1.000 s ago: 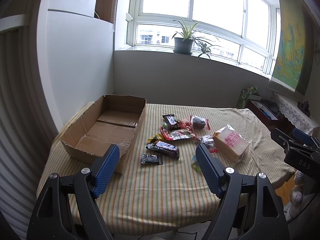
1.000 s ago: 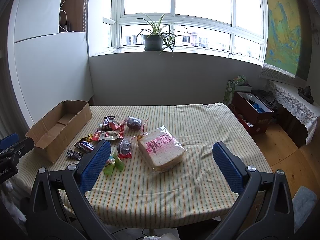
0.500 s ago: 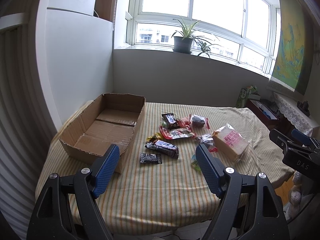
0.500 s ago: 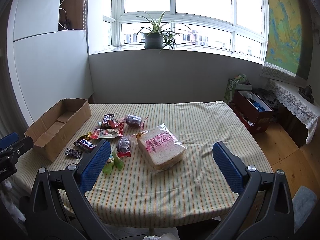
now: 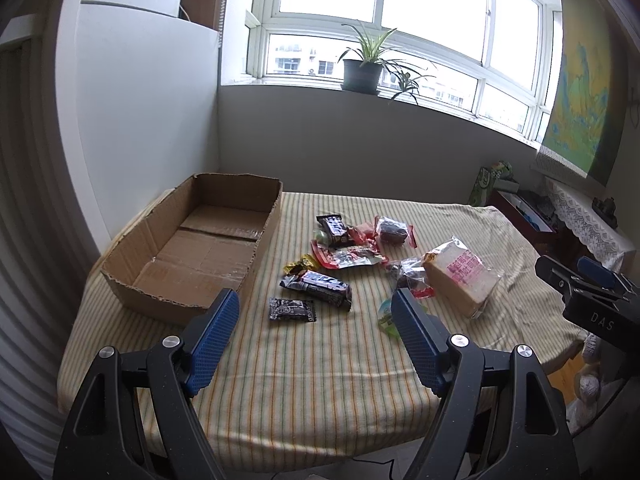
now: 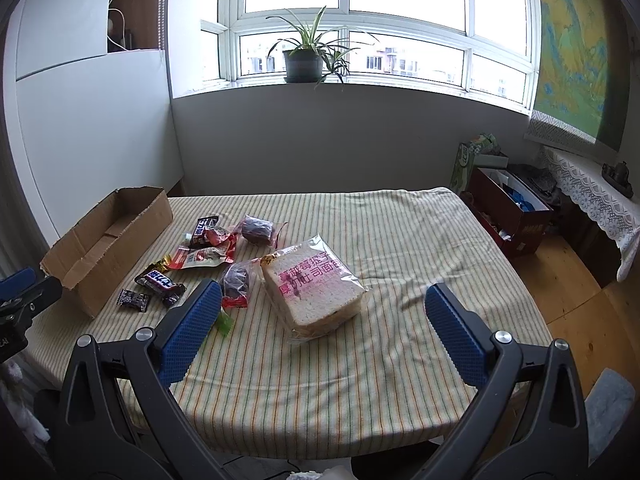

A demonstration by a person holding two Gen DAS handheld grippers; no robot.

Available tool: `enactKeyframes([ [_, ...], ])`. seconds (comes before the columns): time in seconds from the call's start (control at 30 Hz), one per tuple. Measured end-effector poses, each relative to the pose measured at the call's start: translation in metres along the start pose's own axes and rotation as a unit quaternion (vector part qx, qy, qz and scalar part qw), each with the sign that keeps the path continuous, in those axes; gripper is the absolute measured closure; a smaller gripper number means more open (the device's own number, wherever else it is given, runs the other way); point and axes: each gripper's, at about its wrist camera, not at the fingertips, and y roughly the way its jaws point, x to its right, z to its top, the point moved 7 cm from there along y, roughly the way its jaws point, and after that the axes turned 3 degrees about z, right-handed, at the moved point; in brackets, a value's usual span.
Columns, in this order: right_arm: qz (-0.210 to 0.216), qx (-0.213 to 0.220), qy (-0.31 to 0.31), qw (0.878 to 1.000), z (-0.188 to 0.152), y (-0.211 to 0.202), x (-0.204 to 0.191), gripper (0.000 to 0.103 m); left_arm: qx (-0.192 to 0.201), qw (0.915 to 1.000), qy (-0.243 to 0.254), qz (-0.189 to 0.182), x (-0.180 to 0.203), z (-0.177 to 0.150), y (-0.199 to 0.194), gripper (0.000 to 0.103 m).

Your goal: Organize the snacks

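Both hand-held grippers hover over the near edge of a table covered by a yellow striped cloth (image 5: 320, 380), and neither touches anything. The left gripper (image 5: 314, 300) has its blue-padded fingers spread wide apart with nothing between them; past them lie a small dark square packet (image 5: 291, 309) and, just beyond it, a dark chocolate bar wrapper (image 5: 318, 284). The right gripper (image 6: 322, 300) is likewise spread wide and empty, its fingers framing a bagged loaf of sliced bread (image 6: 314, 286) printed with pink lettering, which rests on the cloth toward the middle of the table. The snacks form a loose cluster between the bread and an open cardboard box (image 5: 192, 248) — the box sits at the table's left edge, its interior bare of snacks as far as the left wrist view shows. In the cluster are a red-edged pouch (image 5: 347, 257), a second dark bar (image 5: 332, 226) farther back, a clear wrapper with a dark brown cake (image 5: 393, 229), and another dark item in clear wrap (image 6: 237, 280) lying just beside the bread. A small green packet (image 5: 386, 312) sits close to the left gripper's right finger, partly hidden — what it contains cannot be made out. A potted spider plant (image 6: 303, 62) stands on the windowsill behind the table.
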Motion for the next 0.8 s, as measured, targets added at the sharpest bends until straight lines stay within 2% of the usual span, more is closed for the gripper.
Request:
enactKeyframes([
  [0.13, 0.007, -0.007, 0.0, 1.0, 0.001, 0.009, 0.007, 0.0, -0.008, 0.9999, 0.003, -0.008, 0.006, -0.003, 0.008, 0.024],
  [0.33, 0.055, -0.017, 0.011, 0.998, 0.003, 0.027, 0.02, 0.001, -0.026, 0.9991, 0.006, -0.032, 0.023, -0.01, 0.021, 0.025],
  [0.43, 0.08, -0.026, 0.015, 0.996, 0.004, 0.038, 0.027, 0.008, -0.037, 0.9979, 0.012, -0.051, 0.039, -0.014, 0.028, 0.026],
  [0.5, 0.091, -0.034, 0.022, 0.995, 0.005, 0.048, 0.035, 0.008, -0.046, 0.9967, 0.018, -0.065, 0.051, -0.017, 0.034, 0.027],
  [0.63, 0.115, -0.069, 0.027, 0.991, 0.003, 0.07, 0.047, 0.015, -0.068, 0.9927, 0.019, -0.097, 0.073, -0.023, 0.048, 0.037],
  [0.7, 0.131, -0.088, 0.021, 0.987, 0.002, 0.082, 0.051, 0.016, -0.081, 0.9903, 0.016, -0.112, 0.083, -0.025, 0.057, 0.039],
  [0.8, 0.15, -0.122, 0.018, 0.981, -0.002, 0.103, 0.053, 0.027, -0.093, 0.9873, 0.017, -0.128, 0.097, -0.028, 0.066, 0.045],
])
